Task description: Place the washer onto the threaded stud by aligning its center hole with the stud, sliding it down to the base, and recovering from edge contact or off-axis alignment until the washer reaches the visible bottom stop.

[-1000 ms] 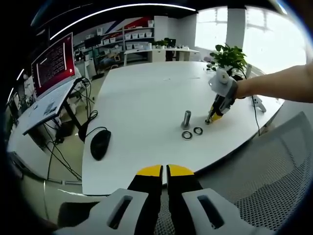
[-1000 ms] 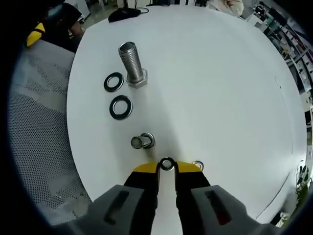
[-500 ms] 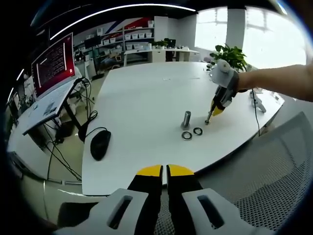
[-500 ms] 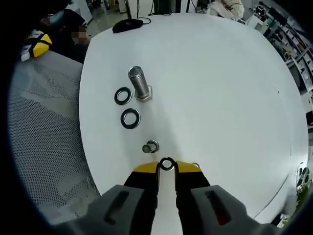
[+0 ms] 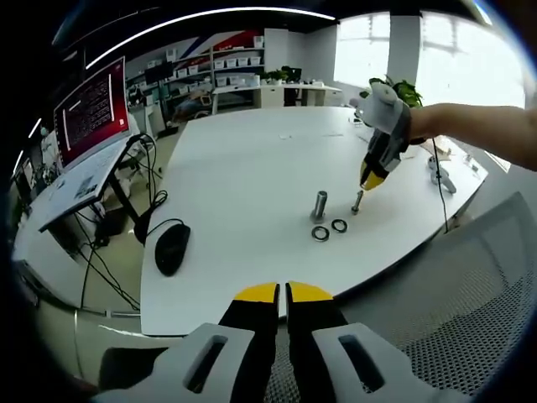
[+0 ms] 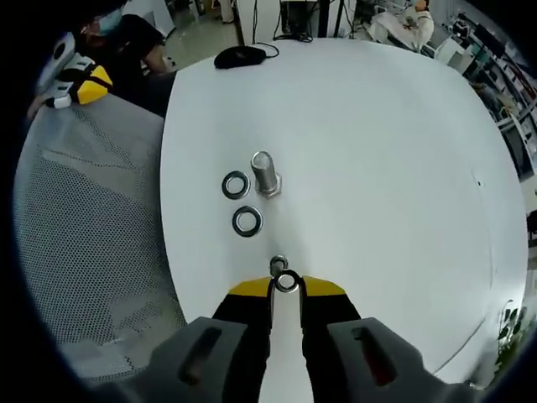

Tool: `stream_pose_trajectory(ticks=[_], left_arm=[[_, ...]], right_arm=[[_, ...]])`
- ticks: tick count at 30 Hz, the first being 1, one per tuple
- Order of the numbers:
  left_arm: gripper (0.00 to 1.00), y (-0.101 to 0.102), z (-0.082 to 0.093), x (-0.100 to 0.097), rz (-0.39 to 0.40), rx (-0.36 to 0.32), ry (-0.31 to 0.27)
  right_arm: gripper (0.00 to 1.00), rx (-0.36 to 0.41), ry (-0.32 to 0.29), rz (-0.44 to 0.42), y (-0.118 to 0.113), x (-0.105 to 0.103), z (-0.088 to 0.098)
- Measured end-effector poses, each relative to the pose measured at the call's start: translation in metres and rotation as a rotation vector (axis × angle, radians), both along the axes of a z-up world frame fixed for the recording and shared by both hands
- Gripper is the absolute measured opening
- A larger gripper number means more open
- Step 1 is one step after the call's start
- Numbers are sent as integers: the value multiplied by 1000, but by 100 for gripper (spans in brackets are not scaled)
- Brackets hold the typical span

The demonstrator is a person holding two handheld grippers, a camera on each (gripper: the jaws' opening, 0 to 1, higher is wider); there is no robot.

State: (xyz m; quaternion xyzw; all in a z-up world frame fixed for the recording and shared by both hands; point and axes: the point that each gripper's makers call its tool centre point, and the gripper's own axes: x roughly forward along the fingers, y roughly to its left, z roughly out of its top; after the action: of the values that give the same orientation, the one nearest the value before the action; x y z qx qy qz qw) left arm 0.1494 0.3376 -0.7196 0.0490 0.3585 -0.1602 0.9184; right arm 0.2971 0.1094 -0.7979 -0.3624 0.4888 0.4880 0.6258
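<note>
Progress: early by my reading; the washer (image 6: 287, 282) is picked up and off the worktop (image 6: 377, 168), not yet over the stud (image 6: 265, 172). Aligning the hole, sliding down to the base and any recovery are all left.
Right hand-held gripper (image 6: 286, 286): clenched on the washer, which sits between the yellow jaw tips with its hole facing the camera.
Left hand-held gripper (image 5: 285, 294): jaws together with nothing between them, parked off the near edge of the worktop, idle.
Washer position: at 6 o'clock of the stud in the right gripper view, well apart from it.
Stud: upright on its hex base, bare of washers. Two rings (image 6: 247, 221) lie flat just beside it, at 8 and 7 o'clock.
Small part (image 6: 278, 264): stands just past the jaw tips; too small to name.
Right view adds: the held washer and the stud's top from above.
Left view adds: the right gripper (image 5: 374, 172) held above the worktop at 2 o'clock of the stud (image 5: 320, 204); a mouse (image 5: 171, 245) at 9 o'clock.
</note>
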Motion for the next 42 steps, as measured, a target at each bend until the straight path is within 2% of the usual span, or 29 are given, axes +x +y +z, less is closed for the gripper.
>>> stream_pose_trajectory(ticks=[10, 23, 42], left_arm=[[1, 0, -1, 0, 0, 1, 3], [1, 0, -1, 0, -2, 3, 6], [0, 1, -2, -1, 3, 6, 12]], right_arm=[[13, -36, 18, 57, 3, -5, -6], [13, -43, 16, 53, 2, -5, -12], [13, -62, 21, 62, 3, -5, -42]])
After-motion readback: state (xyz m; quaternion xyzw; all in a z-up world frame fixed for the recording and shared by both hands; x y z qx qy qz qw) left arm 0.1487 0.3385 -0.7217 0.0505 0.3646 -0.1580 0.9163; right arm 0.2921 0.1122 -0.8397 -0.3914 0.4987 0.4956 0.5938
